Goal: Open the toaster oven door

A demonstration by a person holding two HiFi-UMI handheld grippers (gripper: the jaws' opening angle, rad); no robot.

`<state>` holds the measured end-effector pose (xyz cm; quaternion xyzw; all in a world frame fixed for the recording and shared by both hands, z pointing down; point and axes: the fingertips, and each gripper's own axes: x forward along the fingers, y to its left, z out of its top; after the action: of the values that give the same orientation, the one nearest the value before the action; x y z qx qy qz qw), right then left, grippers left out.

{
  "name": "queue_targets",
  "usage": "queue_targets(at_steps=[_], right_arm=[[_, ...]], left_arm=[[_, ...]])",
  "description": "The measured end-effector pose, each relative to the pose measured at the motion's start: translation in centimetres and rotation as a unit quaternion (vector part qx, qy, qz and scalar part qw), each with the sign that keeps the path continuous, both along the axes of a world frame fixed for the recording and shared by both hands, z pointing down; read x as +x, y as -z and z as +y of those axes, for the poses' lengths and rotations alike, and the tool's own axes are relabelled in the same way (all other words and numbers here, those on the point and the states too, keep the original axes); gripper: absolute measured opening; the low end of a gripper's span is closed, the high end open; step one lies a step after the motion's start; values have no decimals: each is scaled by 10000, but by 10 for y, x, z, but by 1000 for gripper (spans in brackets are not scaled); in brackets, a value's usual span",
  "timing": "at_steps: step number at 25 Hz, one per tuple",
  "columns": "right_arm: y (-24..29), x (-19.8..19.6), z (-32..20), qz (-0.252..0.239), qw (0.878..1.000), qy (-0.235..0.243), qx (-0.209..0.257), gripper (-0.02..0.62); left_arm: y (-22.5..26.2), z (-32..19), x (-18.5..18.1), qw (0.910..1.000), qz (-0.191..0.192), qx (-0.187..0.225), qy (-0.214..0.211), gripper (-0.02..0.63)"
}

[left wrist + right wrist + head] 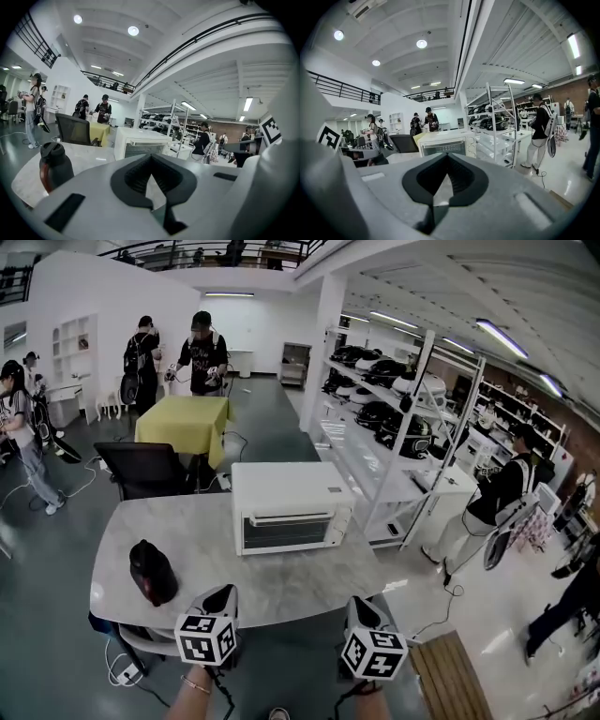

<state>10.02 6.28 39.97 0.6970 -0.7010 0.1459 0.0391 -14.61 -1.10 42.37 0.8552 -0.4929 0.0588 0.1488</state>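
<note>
The white toaster oven (291,507) stands at the far middle of the grey marble table (197,531). Its glass door is closed, with the handle bar along the door's top edge. It also appears straight ahead as the toaster oven (139,142) in the left gripper view and the toaster oven (444,144) in the right gripper view. Both grippers hover at the table's near edge, well short of the oven. The left gripper (221,595) is shut and holds nothing. The right gripper (360,606) is shut and holds nothing as well.
A dark jug (152,571) sits on the table's left side, just ahead of the left gripper. Behind the table are a black chair (142,468) and a yellow-covered table (185,423). White shelving (394,418) runs along the right, a wooden bench (450,676) lies near right, and people stand around.
</note>
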Motion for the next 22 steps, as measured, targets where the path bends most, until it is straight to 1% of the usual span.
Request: queue_targets(at_steps=[8,15,22], right_arm=[[-14,31,-55,-147,9995,289,-63,5],[-26,42,-89,-280,9982,505,-150,5],[-36,45,-109,-333,9971,652,-222,5]], left_arm=[[-11,-36,26,9995,-194,-89,238,5],[-13,-56,35,9983,-381,-112,429,5],[-16,-71,37,9974,-354,-137,604,5]])
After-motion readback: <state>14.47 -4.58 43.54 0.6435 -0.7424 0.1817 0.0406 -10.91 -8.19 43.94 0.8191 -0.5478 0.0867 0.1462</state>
